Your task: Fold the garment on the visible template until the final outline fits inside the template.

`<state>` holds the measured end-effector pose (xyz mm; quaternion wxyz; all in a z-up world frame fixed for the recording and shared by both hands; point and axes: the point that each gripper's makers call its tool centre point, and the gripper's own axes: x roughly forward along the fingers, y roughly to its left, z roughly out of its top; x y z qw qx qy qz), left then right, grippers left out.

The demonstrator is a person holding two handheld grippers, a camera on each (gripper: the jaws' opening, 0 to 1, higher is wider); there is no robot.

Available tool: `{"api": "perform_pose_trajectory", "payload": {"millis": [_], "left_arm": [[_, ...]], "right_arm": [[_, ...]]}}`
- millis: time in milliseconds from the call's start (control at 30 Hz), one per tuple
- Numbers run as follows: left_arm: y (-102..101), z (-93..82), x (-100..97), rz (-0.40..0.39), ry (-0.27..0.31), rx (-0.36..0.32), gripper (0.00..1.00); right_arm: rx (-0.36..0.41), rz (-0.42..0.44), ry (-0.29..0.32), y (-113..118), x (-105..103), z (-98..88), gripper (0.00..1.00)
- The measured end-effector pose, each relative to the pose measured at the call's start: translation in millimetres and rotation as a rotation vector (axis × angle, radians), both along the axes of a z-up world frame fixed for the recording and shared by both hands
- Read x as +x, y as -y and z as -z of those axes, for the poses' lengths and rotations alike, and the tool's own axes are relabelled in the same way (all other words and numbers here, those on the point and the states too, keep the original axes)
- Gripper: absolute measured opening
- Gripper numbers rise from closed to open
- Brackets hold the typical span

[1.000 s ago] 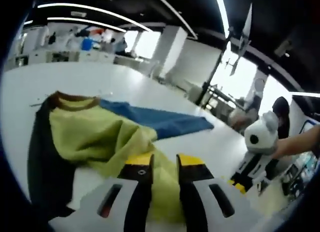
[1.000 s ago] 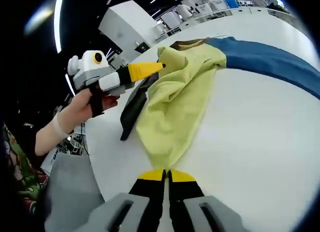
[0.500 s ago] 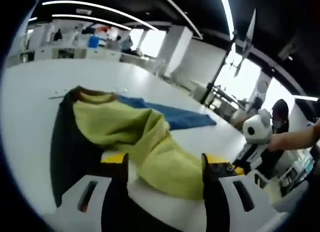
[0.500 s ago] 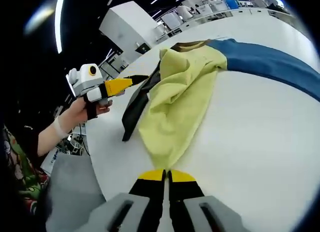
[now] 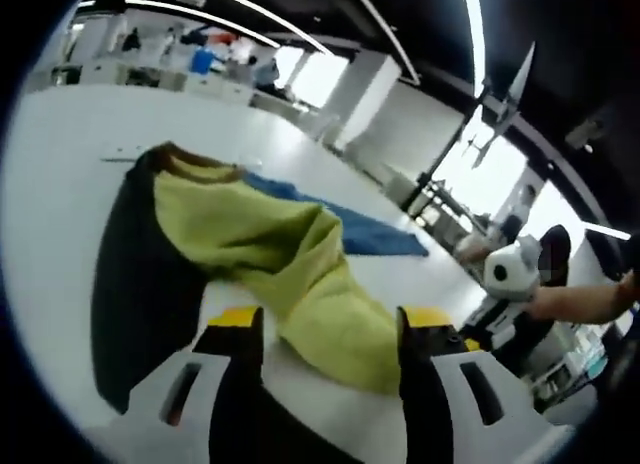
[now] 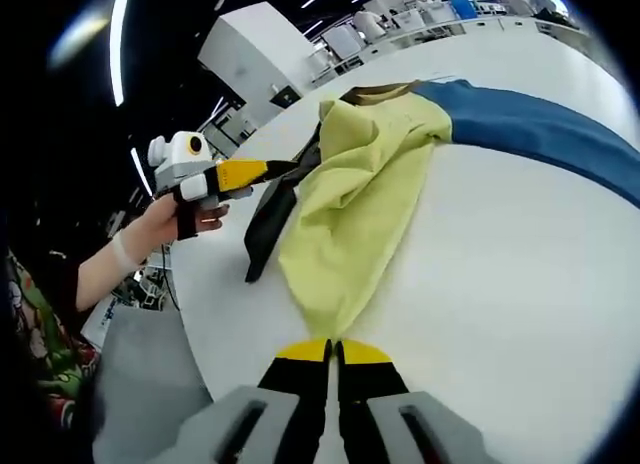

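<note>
Up close, left gripper point(image 5: 320, 329) fingers wide over garment point(image 5: 250, 244), right gripper point(image 6: 333, 352) fingers pinching its tip

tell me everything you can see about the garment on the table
The garment is soft knit-looking fabric in three colour blocks: yellow-green middle, black side panel, blue part stretching away, with a brown collar band. It lies crumpled and half folded on the white table, the yellow-green part bunched into a tapering fold. The right gripper is shut at that fold's tip; the left gripper stands open around its end.
</note>
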<state>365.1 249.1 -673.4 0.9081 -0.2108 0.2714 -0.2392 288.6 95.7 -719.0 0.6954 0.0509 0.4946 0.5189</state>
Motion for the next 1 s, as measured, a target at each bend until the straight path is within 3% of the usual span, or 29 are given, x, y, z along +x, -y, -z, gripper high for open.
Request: {"api": "perform_pose_trajectory", "payload": {"millis": [100, 400, 600, 1000], "left_arm": [[-3, 9.4, -0.2, -0.015, -0.016, 0.016, 0.51], [-20, 20.1, 11.2, -0.058, -0.034, 0.024, 0.33], [-28, 22.5, 11.8, -0.074, -0.040, 0.039, 0.26], [-24, 28.2, 15.4, -0.069, -0.040, 0.049, 0.22]], "right_arm": [[-0.003, -0.001, 0.000, 1, 1, 0.7, 0.00], [-0.015, -0.002, 0.001, 7, 2, 0.4, 0.00], [-0.035, 0.015, 0.015, 20, 10, -1.2, 0.00], [-0.072, 0.071, 0.028, 44, 23, 1.2, 0.00]]}}
